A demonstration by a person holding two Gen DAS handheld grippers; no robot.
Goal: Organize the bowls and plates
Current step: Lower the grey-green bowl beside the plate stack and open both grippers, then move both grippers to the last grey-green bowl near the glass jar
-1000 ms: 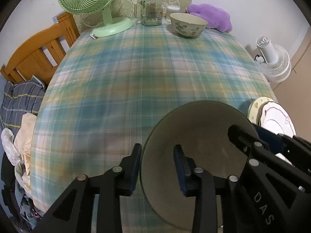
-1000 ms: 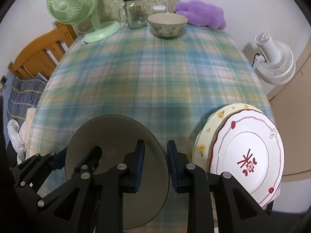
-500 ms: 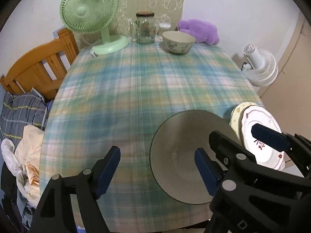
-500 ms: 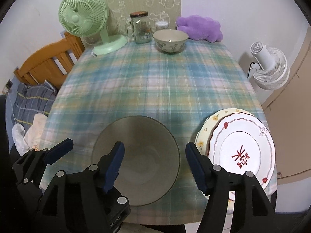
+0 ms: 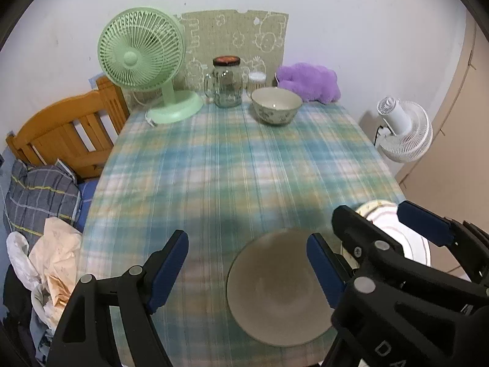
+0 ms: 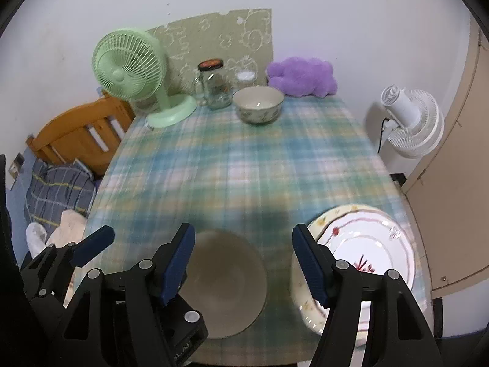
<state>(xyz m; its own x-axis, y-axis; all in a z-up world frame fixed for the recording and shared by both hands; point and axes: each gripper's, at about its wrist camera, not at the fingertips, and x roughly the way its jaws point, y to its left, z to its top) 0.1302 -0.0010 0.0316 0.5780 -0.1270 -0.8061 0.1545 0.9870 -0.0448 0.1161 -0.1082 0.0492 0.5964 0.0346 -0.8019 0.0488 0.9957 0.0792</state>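
A plain grey-green bowl (image 5: 272,290) (image 6: 226,281) rests on the plaid tablecloth near the front edge. My left gripper (image 5: 247,266) hangs open above its left rim, and the blue pads touch nothing. My right gripper (image 6: 244,263) is open above the bowl's right side, and its pads are also clear of the bowl. Two stacked plates (image 6: 366,244), a yellow-flowered one under a red-trimmed white one, lie just right of the bowl. A floral bowl (image 5: 276,105) stands at the far end of the table.
At the back stand a green desk fan (image 5: 143,58), a glass jar (image 5: 226,82), a small white-lidded pot (image 5: 256,81) and a purple plush (image 5: 308,82). A wooden bed frame (image 5: 67,134) with bedding is on the left. A white floor fan (image 5: 403,131) is on the right.
Both grippers let go of the grey-green bowl's rim, opened wide and rose away from it. The bowl stays on the cloth beside the plates.
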